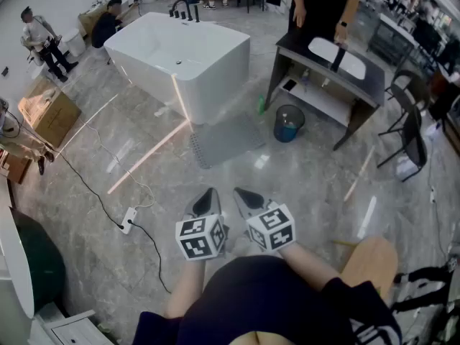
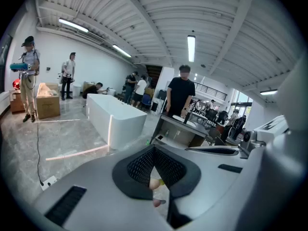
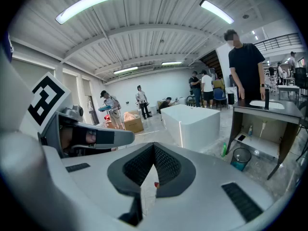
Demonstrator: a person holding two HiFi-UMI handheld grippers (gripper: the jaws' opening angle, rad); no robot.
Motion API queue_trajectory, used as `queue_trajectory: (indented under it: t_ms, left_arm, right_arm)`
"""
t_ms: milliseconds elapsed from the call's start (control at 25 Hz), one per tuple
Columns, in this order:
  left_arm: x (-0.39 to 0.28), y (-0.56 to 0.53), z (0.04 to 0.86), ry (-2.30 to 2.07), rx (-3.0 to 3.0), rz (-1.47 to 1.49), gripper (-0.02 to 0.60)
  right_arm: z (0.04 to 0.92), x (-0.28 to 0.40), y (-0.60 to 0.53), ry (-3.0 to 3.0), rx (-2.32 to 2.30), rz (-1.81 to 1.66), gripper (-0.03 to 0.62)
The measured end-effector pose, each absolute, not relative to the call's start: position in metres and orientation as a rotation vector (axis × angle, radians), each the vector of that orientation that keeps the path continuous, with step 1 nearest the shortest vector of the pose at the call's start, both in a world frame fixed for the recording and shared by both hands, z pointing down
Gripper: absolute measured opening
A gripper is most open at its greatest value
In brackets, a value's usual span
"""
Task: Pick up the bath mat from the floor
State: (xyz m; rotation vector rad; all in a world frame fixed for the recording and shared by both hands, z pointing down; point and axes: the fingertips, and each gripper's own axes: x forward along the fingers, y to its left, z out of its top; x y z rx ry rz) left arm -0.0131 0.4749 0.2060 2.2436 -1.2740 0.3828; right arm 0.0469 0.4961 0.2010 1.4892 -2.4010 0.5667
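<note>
The grey bath mat lies flat on the marble floor beside the front corner of the white bathtub. Both grippers are held close to the person's body, well short of the mat and above the floor. My left gripper and my right gripper sit side by side, their dark jaws pointing toward the mat. Seen from its own camera, the left gripper has its jaws closed tip to tip with nothing between them. The right gripper looks the same, shut and empty. Neither gripper view shows the mat.
A dark vanity stand with a white basin is at the right, a person behind it. A blue bin and a green bottle sit near the mat. A power strip with cable, a cardboard box, a wooden stool and black chairs surround the area.
</note>
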Motion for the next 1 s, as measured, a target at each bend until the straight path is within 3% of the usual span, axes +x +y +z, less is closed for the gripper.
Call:
queue_trajectory:
  t_ms: [1000]
  left_arm:
    - [0.002, 0.47, 0.21, -1.275, 2.216, 0.372, -0.006]
  right_arm:
    - [0.203, 0.063, 0.49, -2.407, 1.499, 0.61, 0.011]
